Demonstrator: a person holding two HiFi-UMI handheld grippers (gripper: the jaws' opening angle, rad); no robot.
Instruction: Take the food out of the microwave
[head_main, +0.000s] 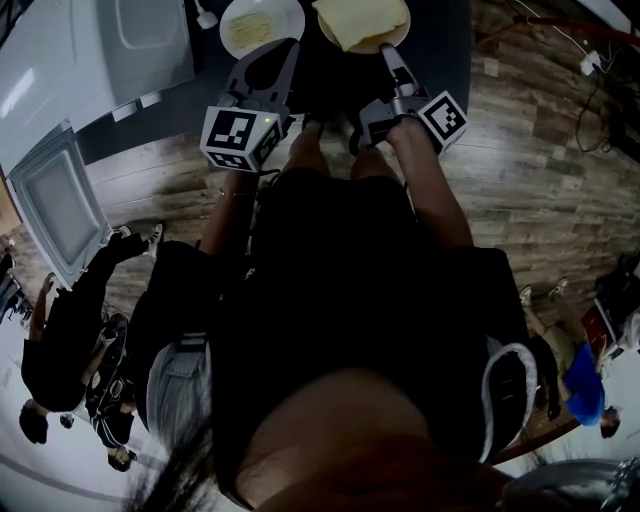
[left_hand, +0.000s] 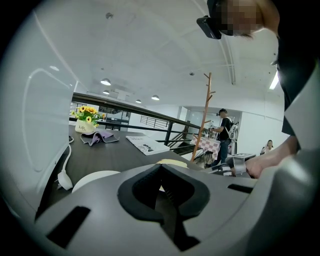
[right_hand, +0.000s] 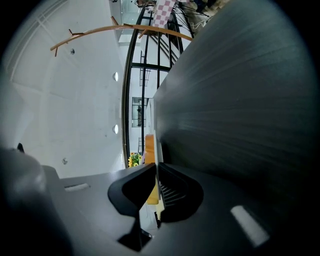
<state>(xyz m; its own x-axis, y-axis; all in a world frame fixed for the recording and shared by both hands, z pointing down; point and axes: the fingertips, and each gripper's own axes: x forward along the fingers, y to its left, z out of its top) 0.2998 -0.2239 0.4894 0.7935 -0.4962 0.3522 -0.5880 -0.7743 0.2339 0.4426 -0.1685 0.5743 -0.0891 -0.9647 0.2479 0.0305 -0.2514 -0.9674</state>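
Dark tabletop (head_main: 450, 40) is carrying both plates, already outside the white microwave (head_main: 100, 40). The right gripper (head_main: 389, 52) is pinching the right plate (head_main: 345, 47) by its thin rim, with a yellow bread slice (head_main: 360, 18) on it. The left gripper (head_main: 285, 52) is sitting closed and empty just beside the left plate (head_main: 290, 15). Lifting by one edge is probably inviting a tilt that slides the food off. Bare table is lying to the right, while the open microwave door (head_main: 55, 205) is hanging at the left.

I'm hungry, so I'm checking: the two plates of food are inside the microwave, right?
Not inside. The head view shows the two plates of food, the left plate and the right plate, outside the microwave, at the dark table.
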